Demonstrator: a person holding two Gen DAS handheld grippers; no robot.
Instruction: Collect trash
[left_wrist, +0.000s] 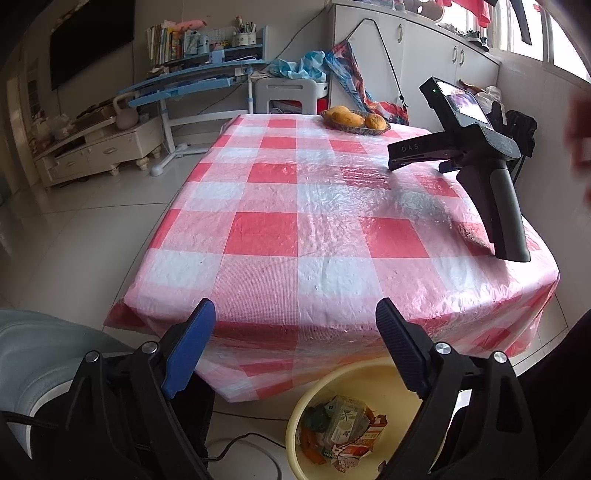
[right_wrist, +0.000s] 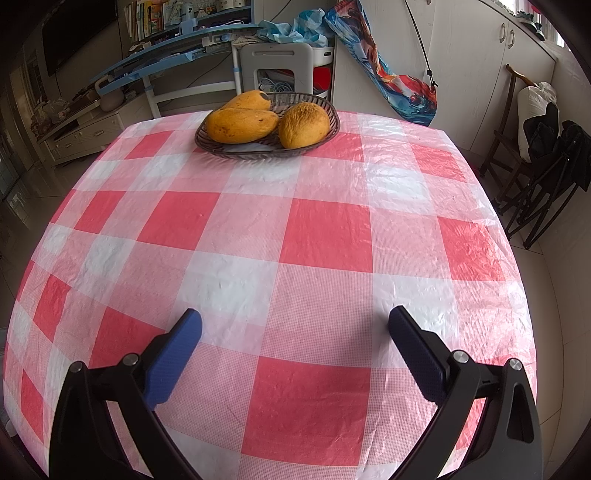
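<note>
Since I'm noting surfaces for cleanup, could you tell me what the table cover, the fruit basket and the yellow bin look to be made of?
The table cover looks like thin plastic sheet: glossy, crinkled, with glare across its red and white checks. The fruit basket seems woven, wicker or moulded plastic; its dark ribbed rim leaves that open. The yellow bin, holding crumpled wrappers, appears smooth moulded plastic with a soft sheen.

Bare tablecloth (right_wrist: 295, 258); far fruit basket (right_wrist: 266, 127)
</note>
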